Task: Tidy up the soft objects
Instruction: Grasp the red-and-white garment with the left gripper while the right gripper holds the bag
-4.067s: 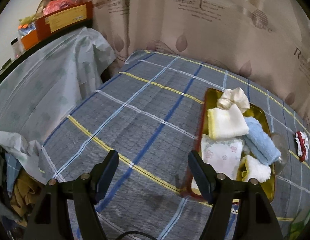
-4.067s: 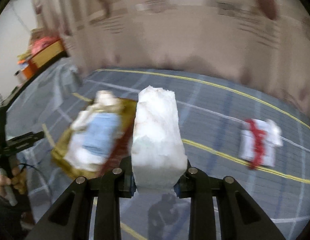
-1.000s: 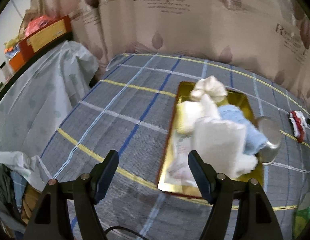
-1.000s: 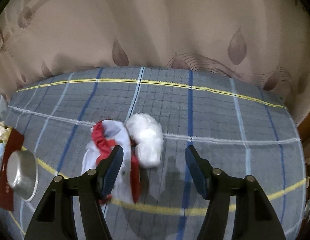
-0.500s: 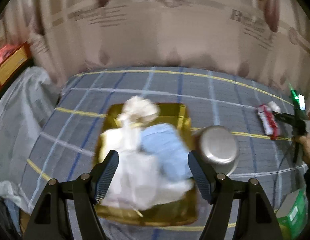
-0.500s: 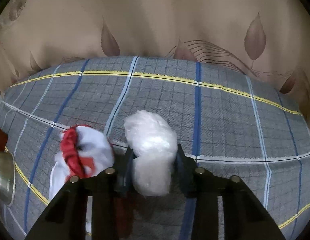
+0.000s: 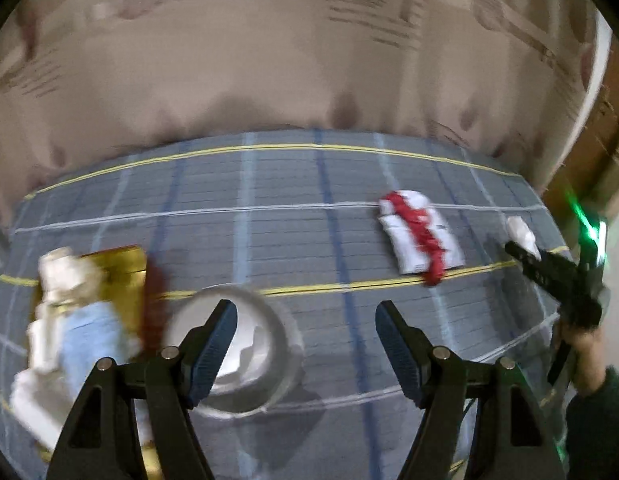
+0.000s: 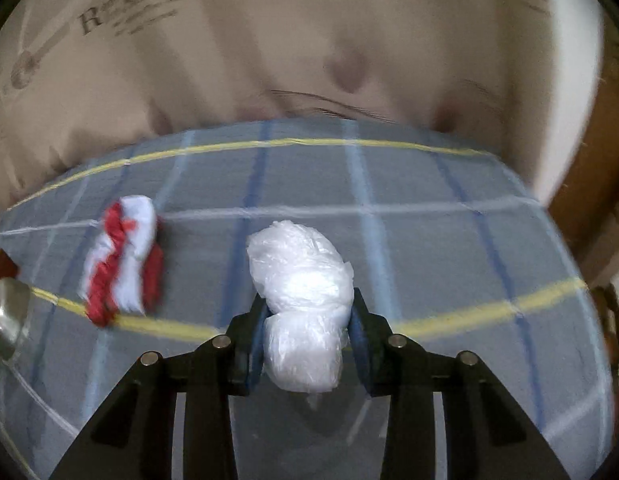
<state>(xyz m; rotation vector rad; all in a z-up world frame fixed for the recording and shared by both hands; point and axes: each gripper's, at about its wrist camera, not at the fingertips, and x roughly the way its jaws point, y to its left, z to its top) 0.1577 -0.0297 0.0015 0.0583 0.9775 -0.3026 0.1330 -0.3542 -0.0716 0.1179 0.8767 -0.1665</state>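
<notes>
White plastic-wrapped bundle [image 8: 299,304] sits pinched between the pads of the right tongs [image 8: 307,338], which have just closed onto it; it looks barely clear of the plaid bed cover [image 8: 429,248], contact underneath hard to tell. Step in hand: pick-up, carry not begun. Red-and-white cloth [image 8: 123,256] lies loose just to its left. Left tongs [image 7: 305,344] gape wide, holding nothing, above the metal bowl [image 7: 233,354]. Gold tray [image 7: 117,276], piled with folded towels, is far left. Next I'd judge: lift clear, swing left past the cloth, set it in the tray; the slick wrap may slip.
</notes>
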